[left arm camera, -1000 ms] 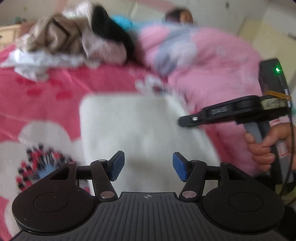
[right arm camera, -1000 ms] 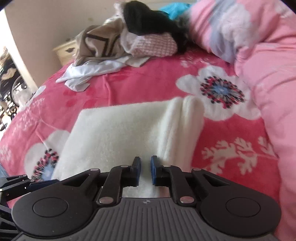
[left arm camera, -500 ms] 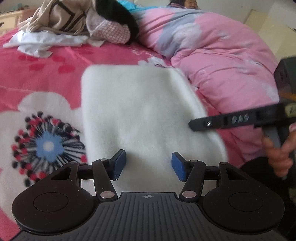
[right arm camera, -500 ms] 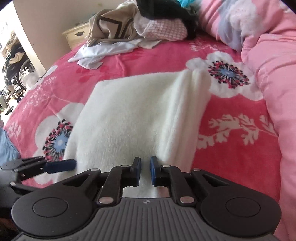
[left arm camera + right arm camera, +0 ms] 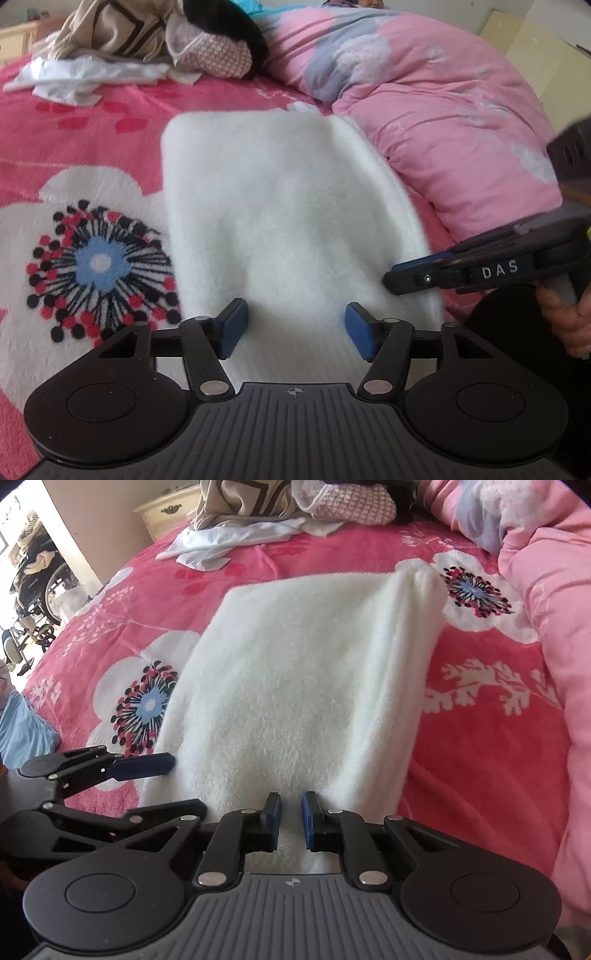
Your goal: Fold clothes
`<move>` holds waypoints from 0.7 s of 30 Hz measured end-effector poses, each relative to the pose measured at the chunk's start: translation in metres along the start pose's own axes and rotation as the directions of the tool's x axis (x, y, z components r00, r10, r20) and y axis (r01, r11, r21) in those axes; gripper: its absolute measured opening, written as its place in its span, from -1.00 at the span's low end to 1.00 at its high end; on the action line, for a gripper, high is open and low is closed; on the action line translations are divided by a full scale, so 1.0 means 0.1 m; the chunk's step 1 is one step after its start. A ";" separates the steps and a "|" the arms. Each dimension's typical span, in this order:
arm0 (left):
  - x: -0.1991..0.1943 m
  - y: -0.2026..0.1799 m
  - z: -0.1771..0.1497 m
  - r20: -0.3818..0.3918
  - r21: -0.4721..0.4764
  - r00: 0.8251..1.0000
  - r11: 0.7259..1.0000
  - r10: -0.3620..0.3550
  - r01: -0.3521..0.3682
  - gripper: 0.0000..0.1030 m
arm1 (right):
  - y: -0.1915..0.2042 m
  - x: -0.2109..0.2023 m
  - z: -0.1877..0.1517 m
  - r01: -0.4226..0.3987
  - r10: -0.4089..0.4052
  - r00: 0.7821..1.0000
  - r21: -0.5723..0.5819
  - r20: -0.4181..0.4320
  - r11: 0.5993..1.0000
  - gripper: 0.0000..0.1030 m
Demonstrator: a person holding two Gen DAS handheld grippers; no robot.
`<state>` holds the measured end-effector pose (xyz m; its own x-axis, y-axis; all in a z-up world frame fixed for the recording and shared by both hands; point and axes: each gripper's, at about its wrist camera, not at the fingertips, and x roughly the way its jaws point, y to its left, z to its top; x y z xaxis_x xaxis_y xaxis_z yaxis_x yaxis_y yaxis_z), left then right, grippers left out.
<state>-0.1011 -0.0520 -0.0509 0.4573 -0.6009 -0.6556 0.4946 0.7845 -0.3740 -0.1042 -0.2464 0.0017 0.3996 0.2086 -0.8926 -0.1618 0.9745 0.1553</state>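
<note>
Bedspread (image 5: 461, 738), pink with flower print, carried a folded white fleece garment (image 5: 306, 672) lying flat mid-bed, thick rolled fold along its right edge, left gripper (image 5: 295, 328) spread and just widened over its near hem, right gripper (image 5: 291, 819) nearly clenched, gripping nothing.

left gripper (image 5: 293, 330) open above folded white fleece (image 5: 288, 206).
</note>
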 end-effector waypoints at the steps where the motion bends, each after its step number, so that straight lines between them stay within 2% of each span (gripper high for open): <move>1: 0.00 0.00 0.00 0.001 -0.001 1.000 1.000 0.001 -0.001 0.24 | 0.02 -0.05 -0.01 -0.007 0.007 1.000 -0.001 -0.001 1.000 -0.69; 4: -0.03 0.04 -0.01 0.006 -0.021 1.000 1.000 -0.011 0.011 0.22 | 0.06 -0.16 -0.12 -0.038 0.038 0.999 0.004 -0.017 0.999 -0.68; 7: -0.05 0.10 0.00 0.007 -0.050 1.000 0.998 -0.024 0.024 0.22 | 0.04 -0.01 -0.25 -0.030 0.032 0.997 0.037 -0.065 0.999 -0.68; 12: -0.07 0.15 0.01 0.014 -0.119 0.999 0.992 -0.034 0.035 0.22 | 0.00 0.06 -0.29 -0.037 0.042 0.998 0.078 -0.057 0.996 -0.68; 19: -0.15 0.17 -0.01 0.026 -0.132 0.999 0.990 -0.037 0.040 0.23 | -0.02 0.06 -0.32 -0.039 0.043 0.998 0.085 -0.043 0.996 -0.68; 21: -0.23 0.18 -0.02 0.057 -0.140 0.998 0.989 -0.037 0.045 0.25 | -0.02 0.06 -0.32 -0.042 0.046 0.998 0.089 -0.041 0.995 -0.68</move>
<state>-0.1040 -0.0235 -0.0438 0.4802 -0.6373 -0.6027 0.4063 0.7706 -0.4911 -0.1307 -0.2502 -0.0175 0.3544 0.2493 -0.9012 -0.0978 0.9684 0.2294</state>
